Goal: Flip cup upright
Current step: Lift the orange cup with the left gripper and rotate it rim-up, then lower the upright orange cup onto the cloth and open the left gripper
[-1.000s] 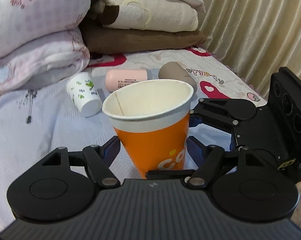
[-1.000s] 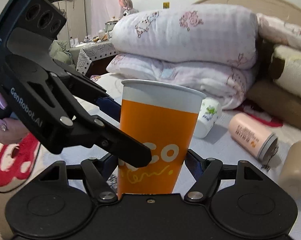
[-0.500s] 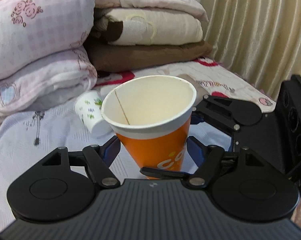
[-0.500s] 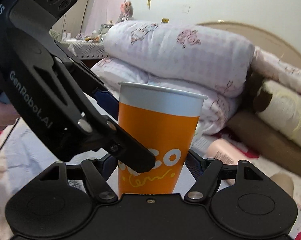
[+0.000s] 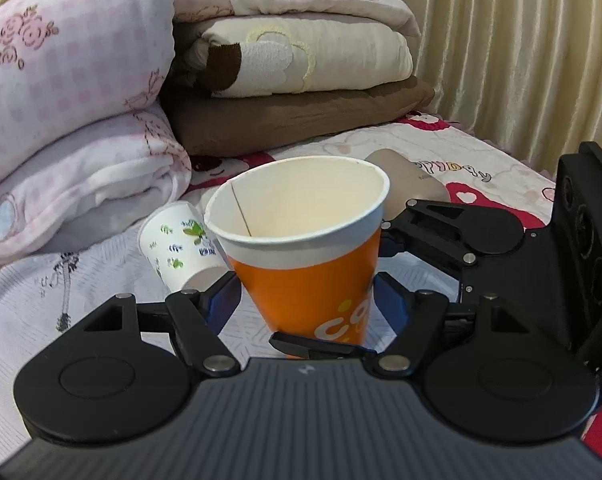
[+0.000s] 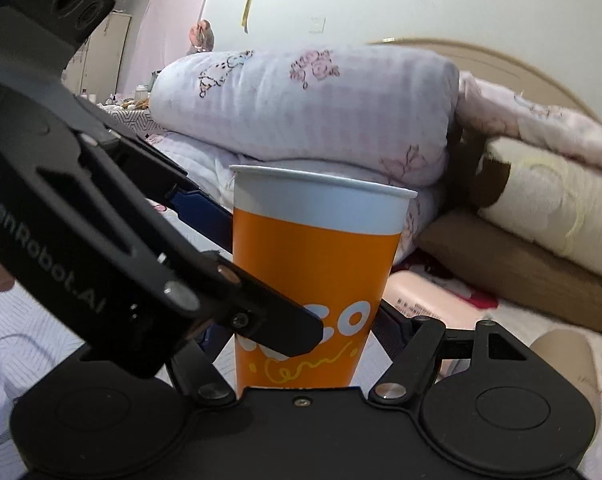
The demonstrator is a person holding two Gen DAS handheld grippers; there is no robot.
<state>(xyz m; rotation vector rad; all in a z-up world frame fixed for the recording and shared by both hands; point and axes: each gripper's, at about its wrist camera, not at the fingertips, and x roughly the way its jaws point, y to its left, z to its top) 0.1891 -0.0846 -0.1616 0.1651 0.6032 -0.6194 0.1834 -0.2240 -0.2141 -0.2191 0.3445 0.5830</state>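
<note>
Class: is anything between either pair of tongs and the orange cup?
Nothing visible. The orange cup sits mouth up between the fingers of both the left tongs and the right tongs, which close on its lower body.

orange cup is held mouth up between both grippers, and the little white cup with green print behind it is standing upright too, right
Not quite. The orange cup is mouth up between the left gripper and right gripper, but the white cup lies on its side, as the left wrist view shows.
</note>
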